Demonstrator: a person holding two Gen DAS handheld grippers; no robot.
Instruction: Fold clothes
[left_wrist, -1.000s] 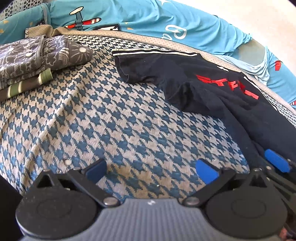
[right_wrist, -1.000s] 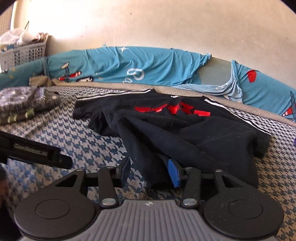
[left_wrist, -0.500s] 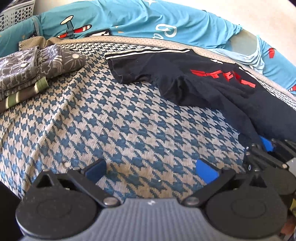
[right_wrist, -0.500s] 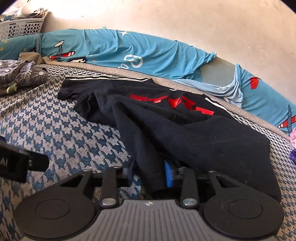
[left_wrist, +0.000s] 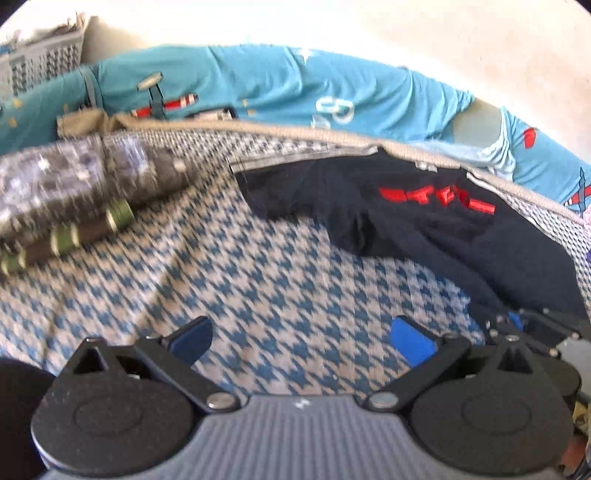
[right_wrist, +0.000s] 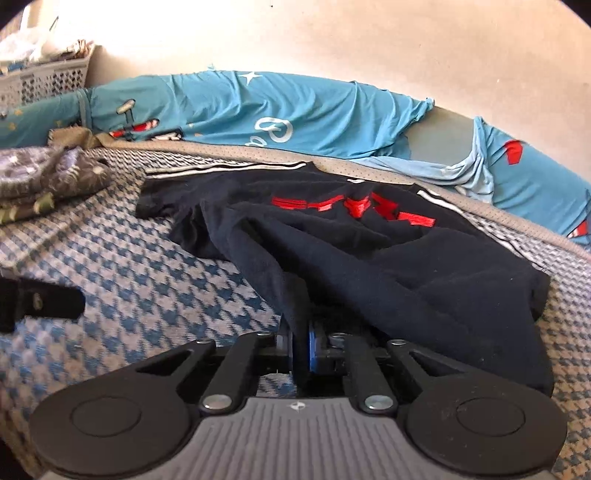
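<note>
A black T-shirt (right_wrist: 388, 258) with red lettering and white sleeve stripes lies crumpled on the blue-and-cream houndstooth cover (right_wrist: 129, 266). My right gripper (right_wrist: 299, 345) is shut on the shirt's near hem, a fold of black cloth pinched between its blue pads. In the left wrist view the same shirt (left_wrist: 424, 221) lies at the right, with the right gripper (left_wrist: 517, 321) at its lower edge. My left gripper (left_wrist: 303, 338) hangs open over bare cover, nothing between its fingers. It shows as a dark bar (right_wrist: 40, 304) at the left of the right wrist view.
A stack of folded clothes (left_wrist: 74, 199) sits at the left on the cover. Blue printed bedding (right_wrist: 295, 118) runs along the wall behind. A white laundry basket (right_wrist: 44, 79) stands in the far left corner.
The right gripper's jaws closed onto the shirt's near hem. The left gripper rose and tilted up, so more of the wall and basket shows; it stayed open.
</note>
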